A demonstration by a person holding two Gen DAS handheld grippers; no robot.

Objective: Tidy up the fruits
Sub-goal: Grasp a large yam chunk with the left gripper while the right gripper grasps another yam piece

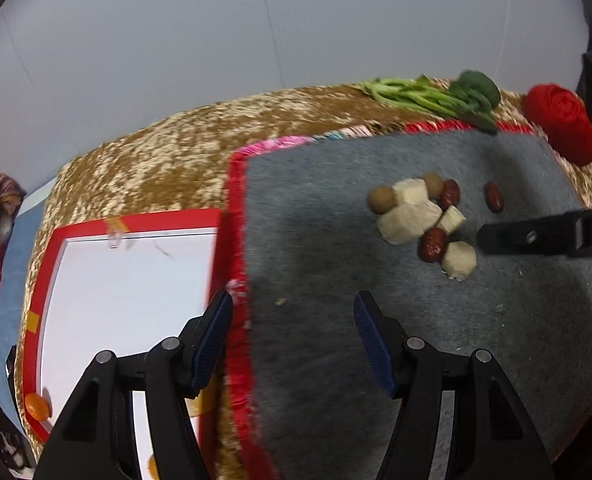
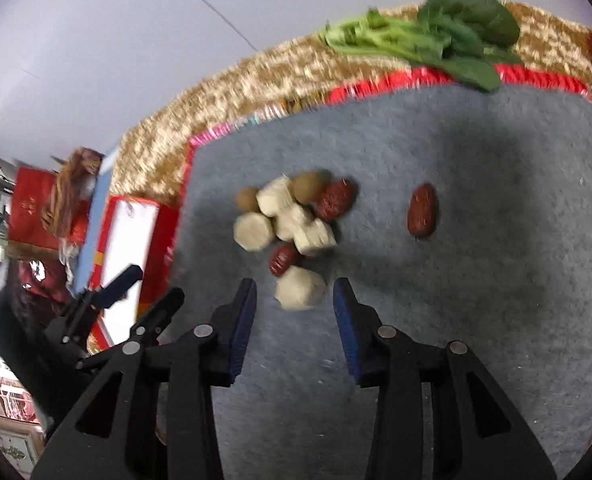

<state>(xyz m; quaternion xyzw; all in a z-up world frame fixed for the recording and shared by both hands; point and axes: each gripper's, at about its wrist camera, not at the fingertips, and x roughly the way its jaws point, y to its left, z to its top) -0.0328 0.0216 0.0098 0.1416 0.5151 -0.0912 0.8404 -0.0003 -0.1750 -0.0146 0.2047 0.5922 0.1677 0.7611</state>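
Note:
A heap of pale cut chunks, red dates and brown longans lies on a grey mat. One date rests apart to the right. My right gripper is open, its blue-padded fingers on either side of the nearest pale chunk without touching it. My left gripper is open and holds nothing; it hovers over the mat's left edge, beside a red-rimmed white tray. The heap shows ahead of it. One orange fruit sits in the tray's near corner.
Leafy greens lie at the mat's far edge, and a red yarn ball sits at the far right. A golden patterned cloth covers the table under the mat. A finger of the right gripper reaches in beside the heap.

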